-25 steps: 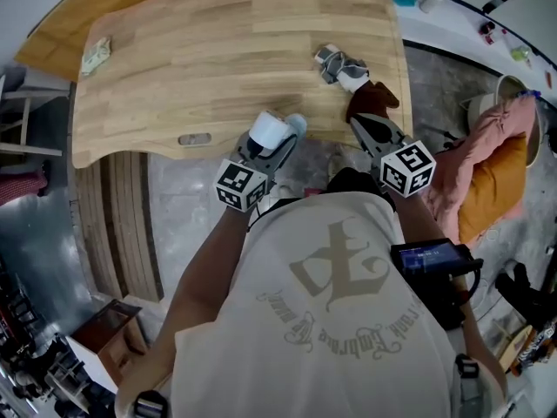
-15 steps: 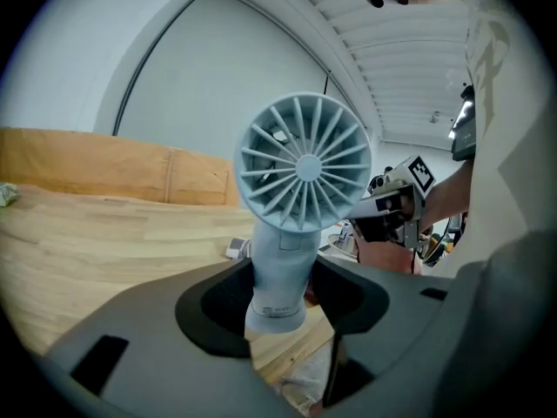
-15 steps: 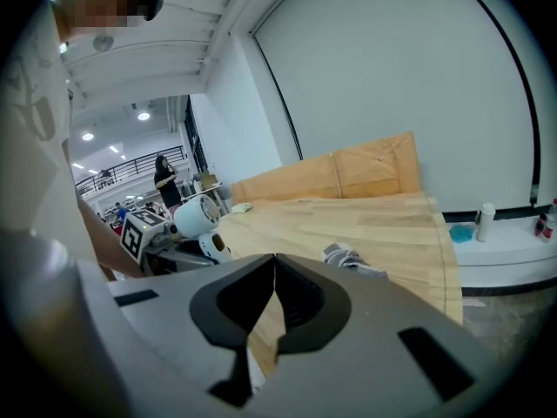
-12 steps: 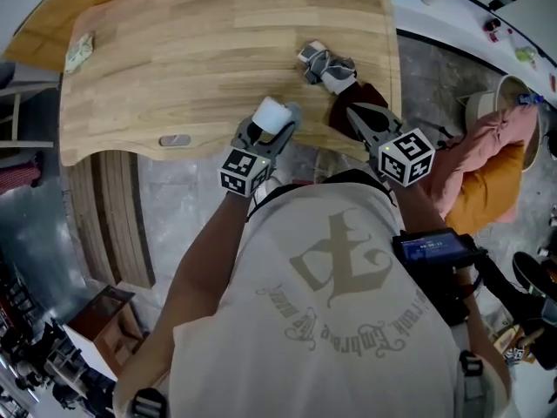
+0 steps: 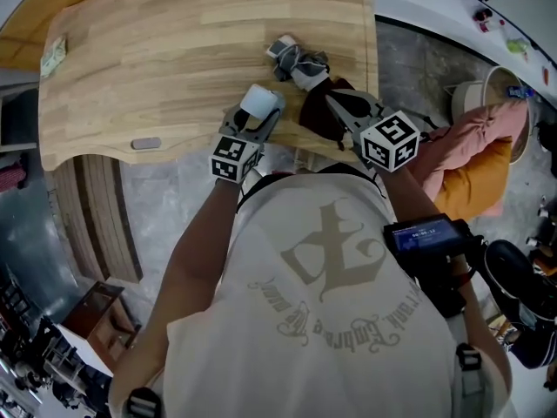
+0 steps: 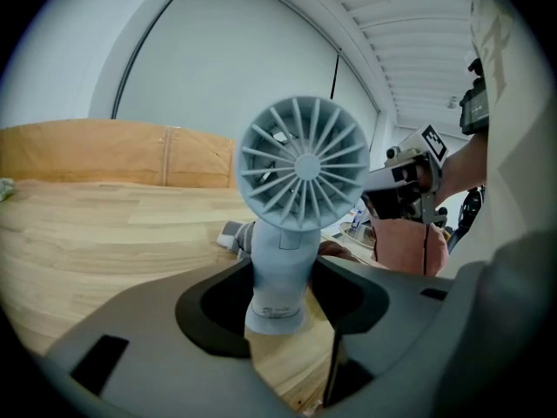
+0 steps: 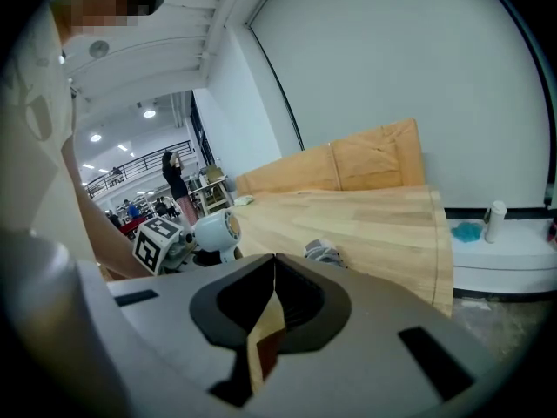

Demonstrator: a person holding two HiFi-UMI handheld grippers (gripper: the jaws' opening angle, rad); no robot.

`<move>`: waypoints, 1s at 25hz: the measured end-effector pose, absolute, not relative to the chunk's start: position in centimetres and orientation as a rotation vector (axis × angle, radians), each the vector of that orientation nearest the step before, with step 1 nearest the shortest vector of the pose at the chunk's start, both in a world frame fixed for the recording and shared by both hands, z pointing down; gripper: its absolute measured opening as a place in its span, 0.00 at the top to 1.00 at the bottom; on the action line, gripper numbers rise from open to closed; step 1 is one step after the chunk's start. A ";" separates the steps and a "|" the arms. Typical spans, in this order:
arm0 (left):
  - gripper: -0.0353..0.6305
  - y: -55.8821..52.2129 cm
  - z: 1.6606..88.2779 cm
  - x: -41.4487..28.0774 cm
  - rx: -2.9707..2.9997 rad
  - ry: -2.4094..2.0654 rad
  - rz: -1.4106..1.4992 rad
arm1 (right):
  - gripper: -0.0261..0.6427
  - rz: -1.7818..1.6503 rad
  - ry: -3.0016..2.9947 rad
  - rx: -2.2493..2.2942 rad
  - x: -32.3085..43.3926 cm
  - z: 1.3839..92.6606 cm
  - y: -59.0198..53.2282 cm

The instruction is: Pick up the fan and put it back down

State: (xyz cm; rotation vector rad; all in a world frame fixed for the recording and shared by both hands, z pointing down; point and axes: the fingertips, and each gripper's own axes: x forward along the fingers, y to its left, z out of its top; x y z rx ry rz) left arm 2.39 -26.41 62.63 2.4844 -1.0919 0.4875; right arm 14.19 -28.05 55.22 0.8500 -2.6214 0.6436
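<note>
Left gripper view shows the fan [image 6: 300, 174] upright, its round ribbed head facing the camera and its pale stem pinched between the two jaws of the left gripper [image 5: 251, 131], which are part-way apart and closed on that stem. From the head view the fan sits over the near edge of the wooden bench [image 5: 174, 50], toward its right side; whether its foot touches the wood I cannot tell. The right gripper [image 5: 341, 108] is just right of it, jaws brought together at the tips with nothing between them, over a dark red cloth [image 5: 318, 118] at the bench edge. A crumpled grey and white bundle [image 5: 296, 59] lies just beyond, farther in on the bench. A small pale item [image 5: 54, 57] lies at the far left.
</note>
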 end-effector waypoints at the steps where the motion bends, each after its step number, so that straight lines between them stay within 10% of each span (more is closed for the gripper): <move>1: 0.61 -26.8 62.8 2.8 2.480 -1.095 0.489 | 0.94 0.644 -2.620 0.844 14.5 55.3 -28.3; 25: 0.61 -27.7 65.6 6.7 2.452 -1.113 0.608 | 0.94 0.682 -2.653 0.794 18.7 55.9 -29.8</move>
